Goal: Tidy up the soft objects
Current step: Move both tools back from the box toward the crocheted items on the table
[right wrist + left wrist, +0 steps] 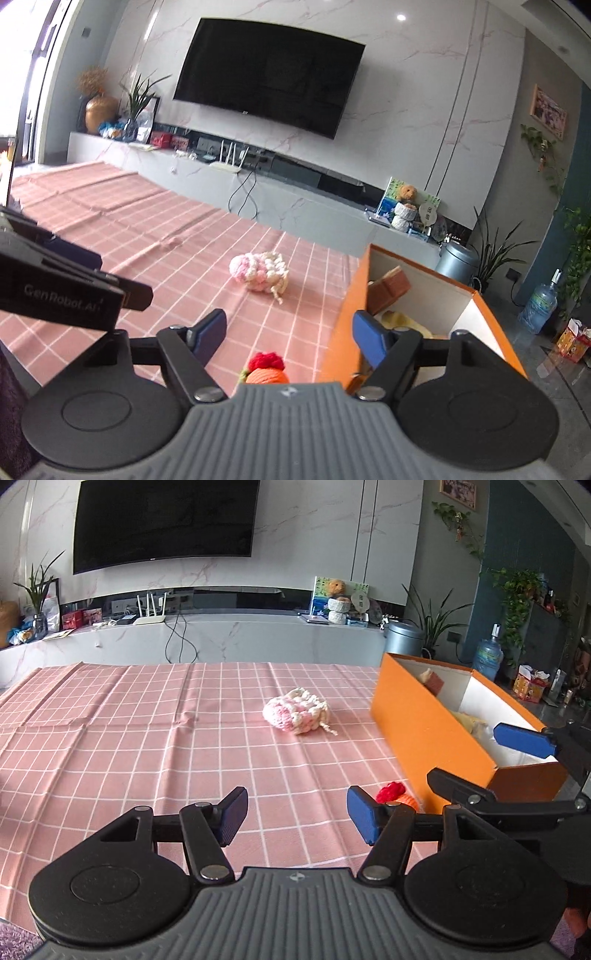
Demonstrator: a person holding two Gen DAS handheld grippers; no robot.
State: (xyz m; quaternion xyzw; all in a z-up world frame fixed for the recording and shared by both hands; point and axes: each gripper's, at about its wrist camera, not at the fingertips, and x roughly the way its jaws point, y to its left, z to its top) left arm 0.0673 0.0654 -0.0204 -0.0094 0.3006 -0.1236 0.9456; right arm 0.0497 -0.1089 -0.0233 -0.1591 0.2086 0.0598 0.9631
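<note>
A pink-and-cream knitted pouch (295, 716) (258, 273) lies on the pink checked tablecloth (147, 738), left of an orange box (424, 731) (343, 325). Inside the box are a brown soft item (391, 288) and a yellow one (399, 319). A small red-and-orange crochet toy (395, 794) (267, 369) sits by the box's near corner. My left gripper (299, 818) is open over bare cloth, with the toy just past its right finger. My right gripper (288, 336) is open, low over the toy, its pads not touching it; its right finger reaches over the box.
The left gripper (122, 277) shows at the left edge of the right wrist view, close beside the right one. Beyond the table's far edge stand a white TV cabinet (258, 635), a metal bin (402, 638), potted plants and a water bottle (487, 657).
</note>
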